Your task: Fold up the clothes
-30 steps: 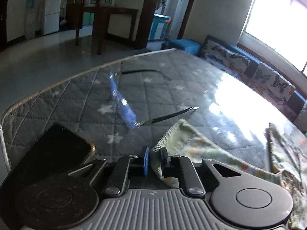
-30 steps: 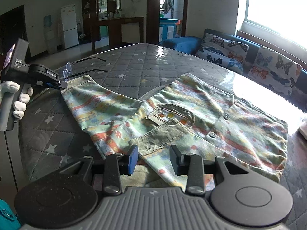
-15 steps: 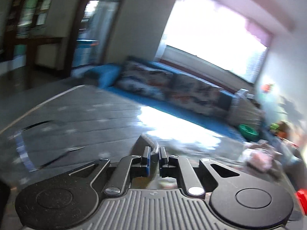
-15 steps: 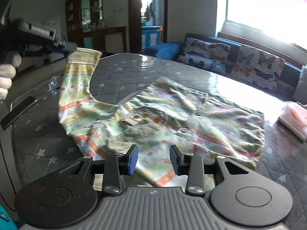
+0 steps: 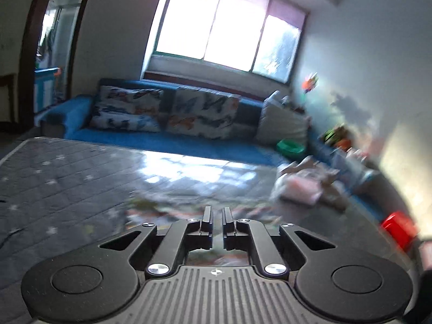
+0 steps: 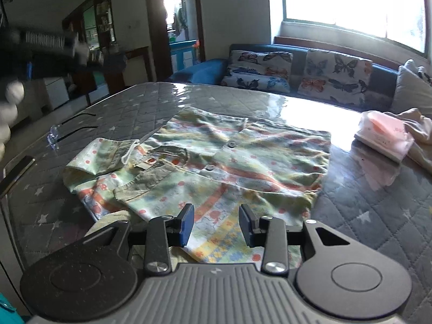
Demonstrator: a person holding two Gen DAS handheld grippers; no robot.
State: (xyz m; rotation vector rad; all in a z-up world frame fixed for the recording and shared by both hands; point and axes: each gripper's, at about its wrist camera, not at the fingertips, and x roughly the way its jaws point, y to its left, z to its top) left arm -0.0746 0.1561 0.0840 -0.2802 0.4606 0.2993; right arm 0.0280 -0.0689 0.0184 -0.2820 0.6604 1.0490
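A child's short-sleeved shirt (image 6: 232, 159), pale green with orange stripes and buttons, lies flat on the grey quilted mattress (image 6: 129, 108). Its left sleeve (image 6: 105, 156) is folded inward onto the body. My right gripper (image 6: 216, 222) is open and empty over the shirt's near hem. My left gripper (image 5: 216, 216) has its jaws a narrow gap apart with nothing between them; it is raised above the mattress, and the shirt (image 5: 167, 208) shows only as a blur below it. In the right wrist view the left gripper (image 6: 51, 54) is a dark blur at the upper left.
Glasses (image 6: 67, 128) and a dark phone (image 6: 16, 172) lie near the mattress's left edge. A pink and white pile of folded clothes (image 6: 383, 135) sits at the right. A blue sofa with butterfly cushions (image 6: 297, 75) runs behind the mattress. A red object (image 5: 397, 228) is at the right.
My left gripper carried the left sleeve up and over, let it go folded onto the shirt, and swung up and to the right. My right gripper stayed open over the hem.
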